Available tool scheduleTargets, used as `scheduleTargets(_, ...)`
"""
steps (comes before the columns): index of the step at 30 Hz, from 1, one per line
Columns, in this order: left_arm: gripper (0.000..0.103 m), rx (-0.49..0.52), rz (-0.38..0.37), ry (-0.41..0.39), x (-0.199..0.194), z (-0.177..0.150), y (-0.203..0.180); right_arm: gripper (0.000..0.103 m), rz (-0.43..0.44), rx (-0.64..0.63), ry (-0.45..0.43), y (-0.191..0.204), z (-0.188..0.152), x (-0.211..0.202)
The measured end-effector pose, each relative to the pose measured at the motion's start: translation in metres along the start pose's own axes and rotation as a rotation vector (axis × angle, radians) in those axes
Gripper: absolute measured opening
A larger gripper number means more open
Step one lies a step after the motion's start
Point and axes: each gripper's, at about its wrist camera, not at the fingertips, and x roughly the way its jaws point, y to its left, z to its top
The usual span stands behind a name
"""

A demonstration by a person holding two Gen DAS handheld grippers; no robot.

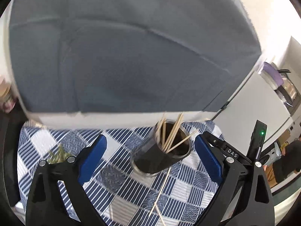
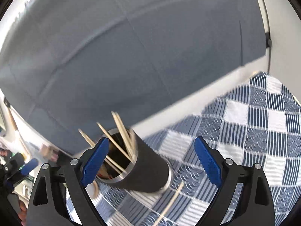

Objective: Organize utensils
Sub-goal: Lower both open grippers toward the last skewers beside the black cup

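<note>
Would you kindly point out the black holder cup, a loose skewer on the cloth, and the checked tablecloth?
black holder cup [image 1: 158, 160], left wrist view, outer side wall.
loose skewer [image 1: 163, 184], left wrist view, mid-shaft.
checked tablecloth [image 2: 263, 131], right wrist view, bare patch.

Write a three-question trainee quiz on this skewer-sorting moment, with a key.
1. True or false: both the left claw and the right claw are open and hold nothing.
2. What does the black cup stand on? A) bare wood B) checked cloth C) a tray
3. Fill in: at least one loose skewer lies on the ____ beside the cup.

Key: 1 true; 2 B, the blue-and-white checked cloth; 3 cloth.
</note>
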Motion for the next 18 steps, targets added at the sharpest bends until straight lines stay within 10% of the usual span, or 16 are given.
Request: scheduleTargets(18, 0.093, 0.004, 0.215, 0.218, 0.017, -0.159, 0.005, 0.086, -0.144, 0.103, 0.415, -0.058, -0.104, 0.076)
